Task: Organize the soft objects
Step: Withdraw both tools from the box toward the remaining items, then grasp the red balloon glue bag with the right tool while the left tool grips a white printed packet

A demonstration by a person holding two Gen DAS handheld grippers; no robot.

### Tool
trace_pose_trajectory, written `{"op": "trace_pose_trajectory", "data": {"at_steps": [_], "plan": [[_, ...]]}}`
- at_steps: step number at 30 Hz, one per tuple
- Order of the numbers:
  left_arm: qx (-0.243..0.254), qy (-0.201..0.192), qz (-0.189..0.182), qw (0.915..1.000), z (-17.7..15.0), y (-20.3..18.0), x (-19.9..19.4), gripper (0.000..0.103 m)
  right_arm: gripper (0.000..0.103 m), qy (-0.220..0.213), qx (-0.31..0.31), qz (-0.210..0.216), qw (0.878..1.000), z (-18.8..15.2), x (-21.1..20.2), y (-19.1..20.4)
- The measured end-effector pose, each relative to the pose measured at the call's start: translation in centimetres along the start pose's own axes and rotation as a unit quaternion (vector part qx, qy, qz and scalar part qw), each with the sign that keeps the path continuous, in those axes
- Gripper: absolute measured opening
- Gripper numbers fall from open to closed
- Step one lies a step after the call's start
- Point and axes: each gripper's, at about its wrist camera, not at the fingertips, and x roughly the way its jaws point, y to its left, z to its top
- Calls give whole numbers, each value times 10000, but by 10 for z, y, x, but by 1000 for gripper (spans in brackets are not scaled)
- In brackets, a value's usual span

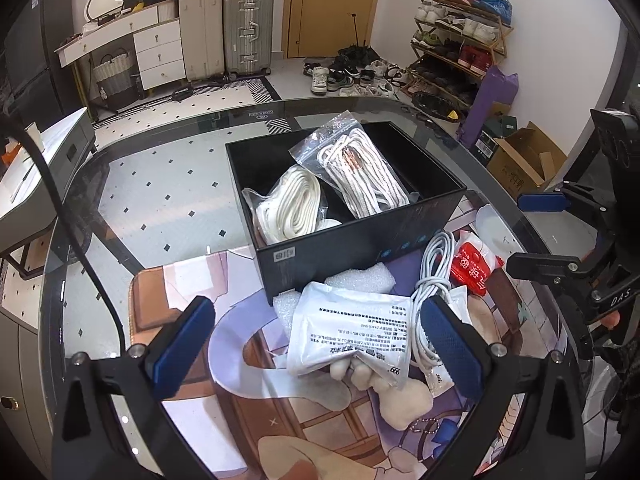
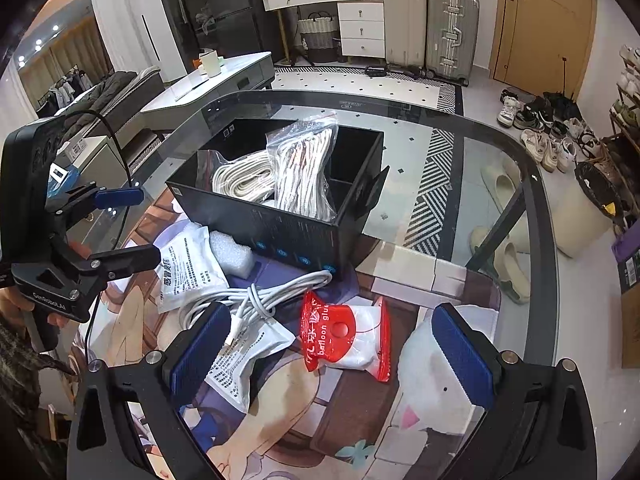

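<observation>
A black open box (image 1: 360,236) (image 2: 280,228) stands on the glass table and holds two clear bags of white laces (image 1: 360,172) (image 2: 304,168). In front of it on a printed mat lie a white printed pouch (image 1: 352,328) (image 2: 192,272), a coiled white cable (image 1: 434,280) (image 2: 256,296), a red-and-white packet (image 1: 472,264) (image 2: 344,336), a second white pouch (image 2: 244,356) and a beige plush toy (image 1: 400,396). My left gripper (image 1: 316,344) (image 2: 128,228) is open above the white pouch. My right gripper (image 2: 332,352) (image 1: 540,232) is open above the red packet.
White foam pieces (image 1: 360,280) (image 2: 232,252) lie against the box front. A white soft item (image 2: 436,364) lies at the mat's right end. The table's curved rim (image 2: 536,184) runs close on the right. Suitcases, a shoe rack and shoes stand on the floor beyond.
</observation>
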Motion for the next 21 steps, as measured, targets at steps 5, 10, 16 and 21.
{"op": "trace_pose_trajectory", "data": {"at_steps": [5,10,16,21], "plan": [[184,49,-58,9998,-8,-7,6,103,102,71,111,19,9999,-9,8,-5],[217,84,-159,9996,-12,-10,12,103,102,181,133,16,9997,-16,17,-8],[329,140,-243,9991,-15,-15,19,103,102,268,197,17,9994,-22,29,-11],[336,119,-295,9989,-16,-13,24,103,100,362,242,24,9990,-24,37,-15]]}}
